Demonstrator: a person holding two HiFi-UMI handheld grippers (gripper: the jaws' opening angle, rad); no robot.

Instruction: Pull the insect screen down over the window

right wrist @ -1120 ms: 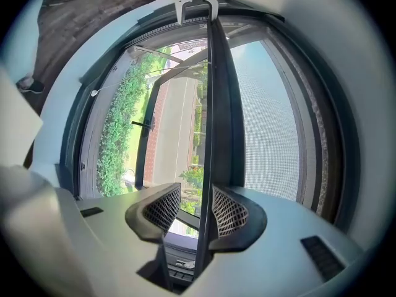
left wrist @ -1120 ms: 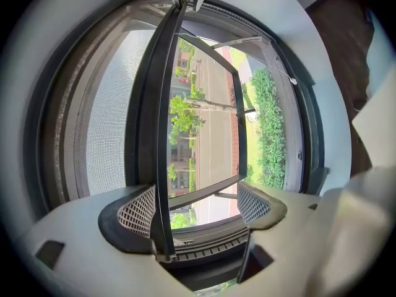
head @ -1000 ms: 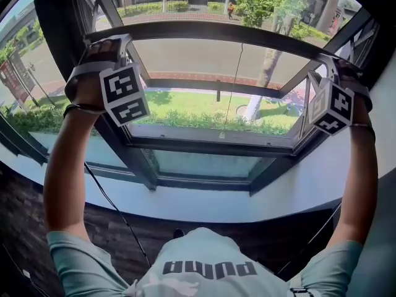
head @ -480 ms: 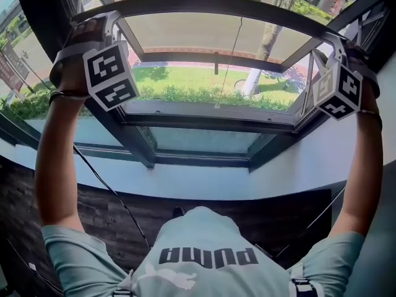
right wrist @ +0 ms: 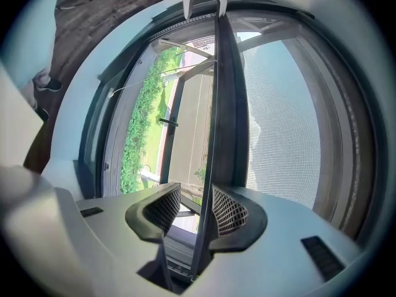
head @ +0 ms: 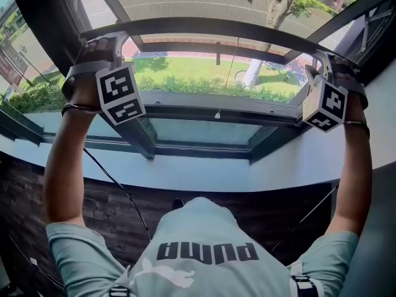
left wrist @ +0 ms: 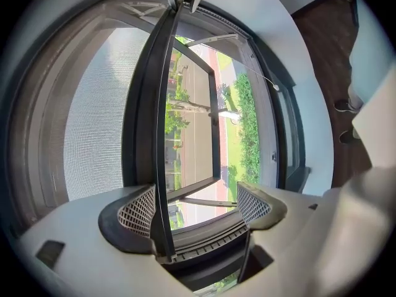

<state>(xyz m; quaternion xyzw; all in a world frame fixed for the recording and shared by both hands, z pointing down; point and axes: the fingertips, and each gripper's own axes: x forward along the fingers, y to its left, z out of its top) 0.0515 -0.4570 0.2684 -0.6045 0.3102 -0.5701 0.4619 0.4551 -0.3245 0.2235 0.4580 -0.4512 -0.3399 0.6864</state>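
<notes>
Both grippers are up at the window, one at each end of the screen's pull bar (head: 216, 26). That spacing makes sense to me, since an even load on both ends should stop the bar from racking in its side tracks.

The left gripper (left wrist: 195, 206) has its jaws spread wide. The bar runs between them and lies against only one pad, so it's hooked over the bar rather than pinching it.

The right gripper (right wrist: 195, 209) is set narrower. The bar rests on one pad, and there's a sliver of daylight before the other (so no real clamp there either, as I read it).

The mesh (left wrist: 96, 116) shows stretched above the bar. Below it the opening is bare, and I can see through the tilted-out sash (head: 210, 101) to grass and road.

The bar lies well short of the frame's bottom edge by the sill (head: 204, 172), so I judge the screen only partly drawn.

A thin pull cord (head: 218, 114) dangles from mid-bar, unused. Pushing on the bar itself gives me straighter control.

The next move needs a level, steady downward press toward that bottom edge. The risk I see is the loosely hooked bar slipping out of the wide jaws.
</notes>
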